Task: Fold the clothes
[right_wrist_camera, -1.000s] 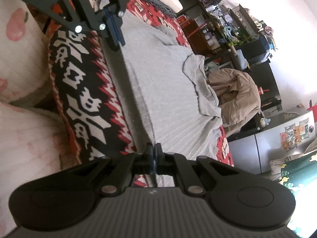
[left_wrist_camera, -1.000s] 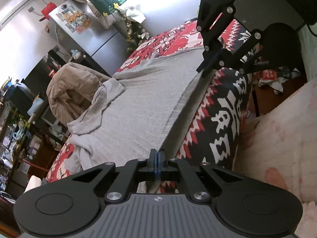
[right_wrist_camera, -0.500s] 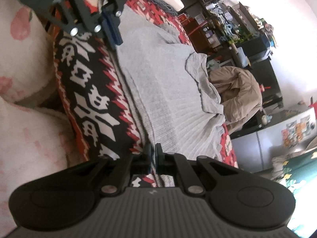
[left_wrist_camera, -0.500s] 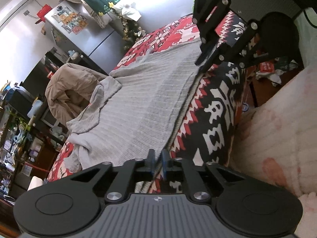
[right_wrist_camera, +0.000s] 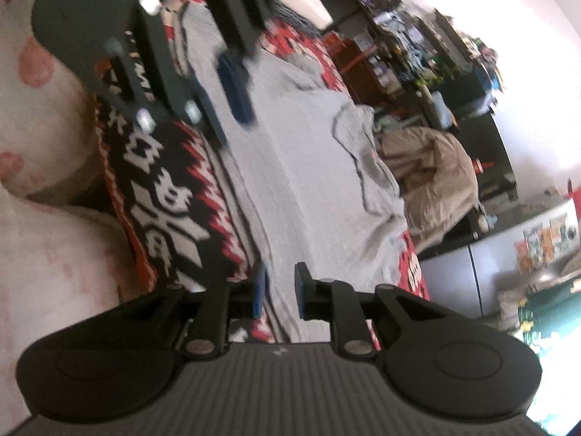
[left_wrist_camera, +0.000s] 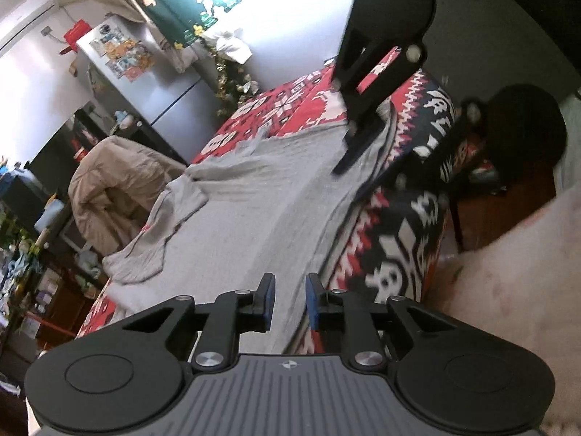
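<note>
A grey ribbed garment (left_wrist_camera: 261, 200) lies spread flat on a red, black and white patterned blanket (left_wrist_camera: 406, 247); it also shows in the right wrist view (right_wrist_camera: 308, 189). My left gripper (left_wrist_camera: 288, 299) is open and empty just above one end of the garment's near edge. My right gripper (right_wrist_camera: 277, 290) is open and empty above the other end. Each gripper shows in the other's view, the right one (left_wrist_camera: 357, 160) and the left one (right_wrist_camera: 232, 109), both open over the garment's edge. The sleeves (left_wrist_camera: 174, 207) lie bunched at the far side.
A beige padded jacket (left_wrist_camera: 112, 185) lies heaped beyond the garment. A pale pink fuzzy cover (left_wrist_camera: 515, 272) lies beside the blanket's hanging edge. A fridge (left_wrist_camera: 145, 83), cluttered shelves (right_wrist_camera: 417, 47) and a bright window stand behind.
Both grippers were shut on the garment's near edge one second ago. They have opened and let go, and the edge now lies on the blanket. The views are blurred by motion.
</note>
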Tool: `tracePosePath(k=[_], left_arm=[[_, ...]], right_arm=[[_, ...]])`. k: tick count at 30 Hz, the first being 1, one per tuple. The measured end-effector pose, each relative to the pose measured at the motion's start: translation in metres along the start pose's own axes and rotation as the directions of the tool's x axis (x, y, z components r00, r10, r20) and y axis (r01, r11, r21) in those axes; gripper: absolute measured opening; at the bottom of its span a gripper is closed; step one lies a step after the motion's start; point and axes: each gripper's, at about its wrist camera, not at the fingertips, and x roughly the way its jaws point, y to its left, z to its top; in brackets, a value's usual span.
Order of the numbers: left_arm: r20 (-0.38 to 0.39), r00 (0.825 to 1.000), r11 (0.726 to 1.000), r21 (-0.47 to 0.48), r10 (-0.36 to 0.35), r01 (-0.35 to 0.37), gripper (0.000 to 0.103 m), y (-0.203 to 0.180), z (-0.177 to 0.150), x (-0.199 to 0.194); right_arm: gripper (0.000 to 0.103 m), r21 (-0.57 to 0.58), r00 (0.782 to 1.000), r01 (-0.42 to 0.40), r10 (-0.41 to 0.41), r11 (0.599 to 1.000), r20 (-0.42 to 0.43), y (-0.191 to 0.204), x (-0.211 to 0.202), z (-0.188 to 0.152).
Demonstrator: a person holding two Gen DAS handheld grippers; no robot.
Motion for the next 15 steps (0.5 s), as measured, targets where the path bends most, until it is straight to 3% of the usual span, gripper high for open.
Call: tracePosePath(k=[15], left_arm=[[-0.001, 0.999, 0.998, 0.017, -0.052, 0.052, 0.019, -0.003, 0.007, 0.010]], right_arm=[[0.017, -0.101, 0.999, -0.014, 0.019, 0.995, 0.050, 0.004, 0.023, 0.020]])
